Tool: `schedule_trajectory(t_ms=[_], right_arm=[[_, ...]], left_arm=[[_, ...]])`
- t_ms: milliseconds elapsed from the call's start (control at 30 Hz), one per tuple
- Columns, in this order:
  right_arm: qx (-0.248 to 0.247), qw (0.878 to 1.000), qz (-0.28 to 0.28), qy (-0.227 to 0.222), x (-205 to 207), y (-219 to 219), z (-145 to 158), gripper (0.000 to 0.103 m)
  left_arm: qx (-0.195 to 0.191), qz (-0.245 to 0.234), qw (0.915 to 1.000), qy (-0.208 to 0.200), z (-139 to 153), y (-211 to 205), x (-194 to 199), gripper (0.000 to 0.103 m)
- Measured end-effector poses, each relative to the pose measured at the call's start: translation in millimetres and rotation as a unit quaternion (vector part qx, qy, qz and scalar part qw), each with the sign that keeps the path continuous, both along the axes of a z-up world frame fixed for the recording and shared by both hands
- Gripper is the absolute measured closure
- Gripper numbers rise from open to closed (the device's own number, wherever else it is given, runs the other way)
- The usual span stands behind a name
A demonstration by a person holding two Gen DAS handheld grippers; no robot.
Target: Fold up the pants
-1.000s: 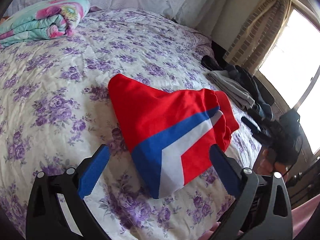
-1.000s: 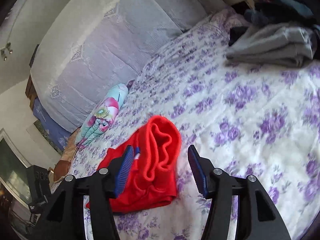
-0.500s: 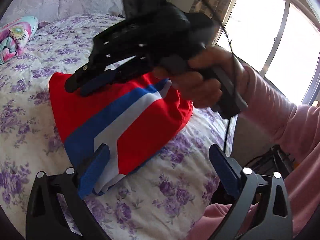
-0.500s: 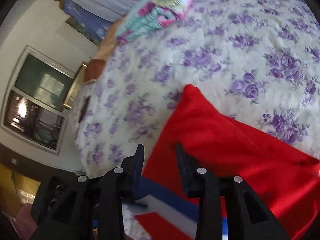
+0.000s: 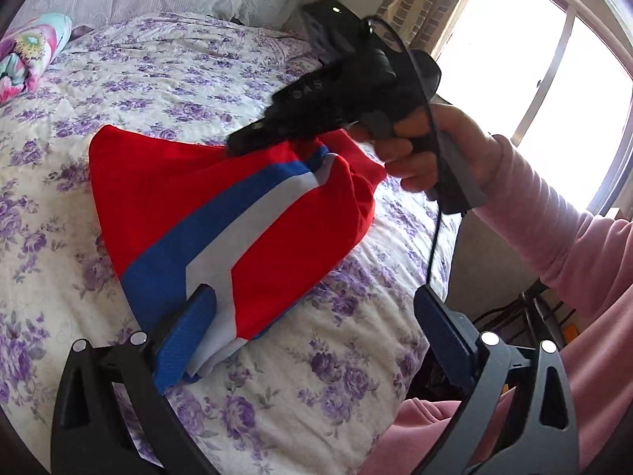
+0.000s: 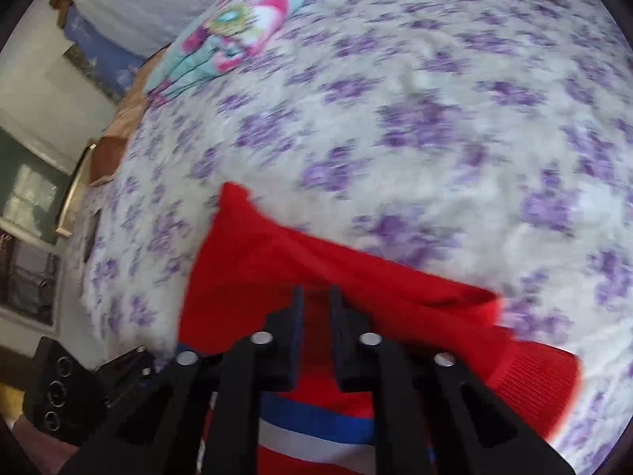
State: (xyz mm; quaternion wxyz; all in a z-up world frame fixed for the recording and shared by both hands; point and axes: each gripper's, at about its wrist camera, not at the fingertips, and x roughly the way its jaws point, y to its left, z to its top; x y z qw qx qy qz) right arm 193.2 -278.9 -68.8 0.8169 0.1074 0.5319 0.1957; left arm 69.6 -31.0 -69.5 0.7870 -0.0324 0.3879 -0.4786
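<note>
The folded red pants point(image 5: 190, 198) with a blue and white stripe lie on the flowered bedspread point(image 5: 158, 75), near the bed's edge. My left gripper point(image 5: 312, 336) is open, low over the pants' near end, its left finger over the striped corner. My right gripper point(image 5: 237, 142) presses its tips on the pants' far edge. In the right wrist view the pants point(image 6: 253, 277) lie under the right gripper point(image 6: 316, 301), whose jaws stand nearly shut with a narrow gap over the red cloth; I cannot tell if cloth is pinched.
A folded flowered blanket point(image 5: 27, 55) lies at the bed's far left, also in the right wrist view point(image 6: 233, 27). The bed's edge point(image 5: 435, 237) drops off on the right, below a bright window point(image 5: 534, 79). A pink-sleeved arm point(image 5: 554, 237) holds the right gripper.
The right gripper swung over the pants, narrowed its jaws and came down on their far edge. The left gripper moved nearer the pants' striped near corner.
</note>
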Motion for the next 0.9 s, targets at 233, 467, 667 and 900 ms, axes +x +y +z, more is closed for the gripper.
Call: schedule_trajectory(t_ms=[233,467,667,900], right_arm=[[0.042,0.996,0.077,-0.032,-72.6,9.5,13.1,0.066],[0.007,0.994,0.042,-0.104,-127.5,-17.3,16.1,0.054],[-0.038,0.993,0.044,-0.106,-140.0,-10.7,-8.1,0.073],[0.032,0.981,0.065,-0.178,-176.6,-8.2,21.3,0.057]], left_arm=[[0.016,0.004,0.9998,-0.011,-1.7,-3.5,-3.2,0.005],[0.027,0.006,0.9995,-0.014,-1.6,-5.2,-2.2,0.005],[0.078,0.042,0.9956,-0.028,-1.0,2.9,-3.9,0.005],[0.1,0.116,0.9882,-0.014,4.8,46.4,1.5,0.005]])
